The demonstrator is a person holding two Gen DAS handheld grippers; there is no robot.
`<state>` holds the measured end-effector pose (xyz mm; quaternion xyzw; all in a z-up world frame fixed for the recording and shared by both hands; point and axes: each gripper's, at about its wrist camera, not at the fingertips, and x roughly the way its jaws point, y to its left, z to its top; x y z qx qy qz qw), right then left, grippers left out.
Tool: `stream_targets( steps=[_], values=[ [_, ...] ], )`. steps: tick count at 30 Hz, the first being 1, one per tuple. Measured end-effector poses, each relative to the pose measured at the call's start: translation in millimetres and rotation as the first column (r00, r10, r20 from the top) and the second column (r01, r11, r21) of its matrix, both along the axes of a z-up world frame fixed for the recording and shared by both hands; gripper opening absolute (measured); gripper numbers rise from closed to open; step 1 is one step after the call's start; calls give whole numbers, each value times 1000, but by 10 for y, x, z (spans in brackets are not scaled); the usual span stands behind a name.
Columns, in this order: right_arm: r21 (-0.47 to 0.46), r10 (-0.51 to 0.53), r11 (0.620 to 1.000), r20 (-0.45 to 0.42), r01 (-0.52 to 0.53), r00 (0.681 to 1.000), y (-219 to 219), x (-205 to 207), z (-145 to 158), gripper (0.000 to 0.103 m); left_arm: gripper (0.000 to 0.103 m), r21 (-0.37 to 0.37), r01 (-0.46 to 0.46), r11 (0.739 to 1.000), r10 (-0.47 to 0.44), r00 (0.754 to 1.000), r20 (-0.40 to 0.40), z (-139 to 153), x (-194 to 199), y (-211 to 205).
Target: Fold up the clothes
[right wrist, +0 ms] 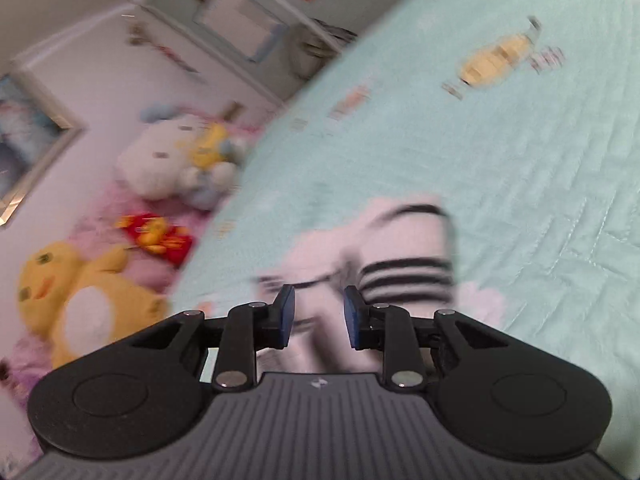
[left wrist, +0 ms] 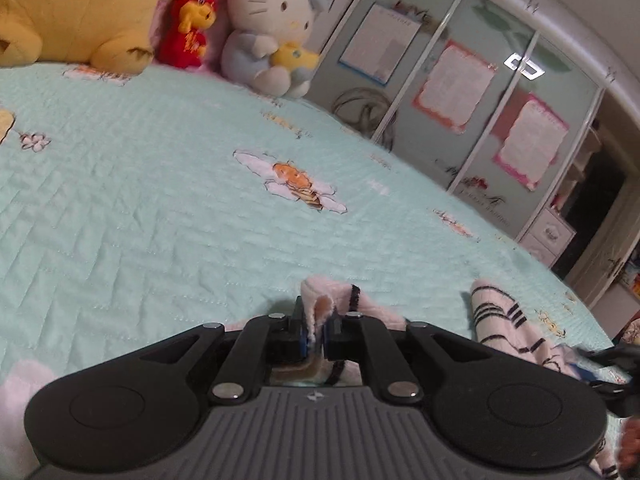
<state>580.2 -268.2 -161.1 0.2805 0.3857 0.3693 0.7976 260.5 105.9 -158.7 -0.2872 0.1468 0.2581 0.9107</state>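
Two grippers work over a mint-green quilted bedspread (left wrist: 120, 200), which serves as the landmark for everything else. Nearest in the left wrist view, the left gripper (left wrist: 316, 336) has its blue pads (left wrist: 303, 342) pressed together on a bunched fold of a pale pink garment (left wrist: 320, 300) with black stripes, the pinched edge standing up just past the fingertips above the bedspread. More of that same striped garment (left wrist: 504, 320) lies crumpled on the bedspread to the right of the pinched fold, and at the lower right edge a dark piece of the right gripper (left wrist: 612, 360) shows beside it. In the right wrist view, which is blurred, the right gripper (right wrist: 319, 316) has its blue pads (right wrist: 287, 314) spread apart with nothing between them, hovering just over the pink and black-striped cloth that lies heaped on the bedspread. Farther along the bedspread, a printed bee on a white flower (left wrist: 294, 182) sits near its middle. At the far edge of the bedspread sit stuffed toys: a large yellow plush (left wrist: 80, 12), a small red and yellow plush (left wrist: 192, 28) beside it, and a white cat plush (left wrist: 272, 28) holding a yellow toy. Beyond the bedspread's right side stands a wardrobe (left wrist: 460, 80) with pale green sliding doors carrying pink-bordered panels.
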Motion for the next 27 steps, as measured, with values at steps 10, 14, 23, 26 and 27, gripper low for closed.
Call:
stream_targets(
  steps=[10, 14, 23, 26, 27],
  values=[
    [-55, -156, 986, 63, 159, 986, 80, 139, -215, 0, 8, -59, 14, 998, -11, 999, 46, -62, -56, 50],
    [18, -183, 983, 5, 183, 983, -40, 259, -277, 0, 8, -64, 16, 998, -13, 999, 48, -101, -52, 53],
    [19, -137, 991, 36, 136, 990, -826, -970, 199, 31, 9, -95, 11, 995, -7, 999, 37, -95, -33, 104],
    [-114, -86, 989, 78, 95, 993, -1118, -1829, 394, 47, 9, -67, 16, 998, -17, 1000, -22, -19, 22, 78],
    [-139, -75, 986, 86, 86, 993, -1197, -2107, 436, 51, 9, -53, 19, 998, -22, 999, -48, 16, 46, 64]
  ],
)
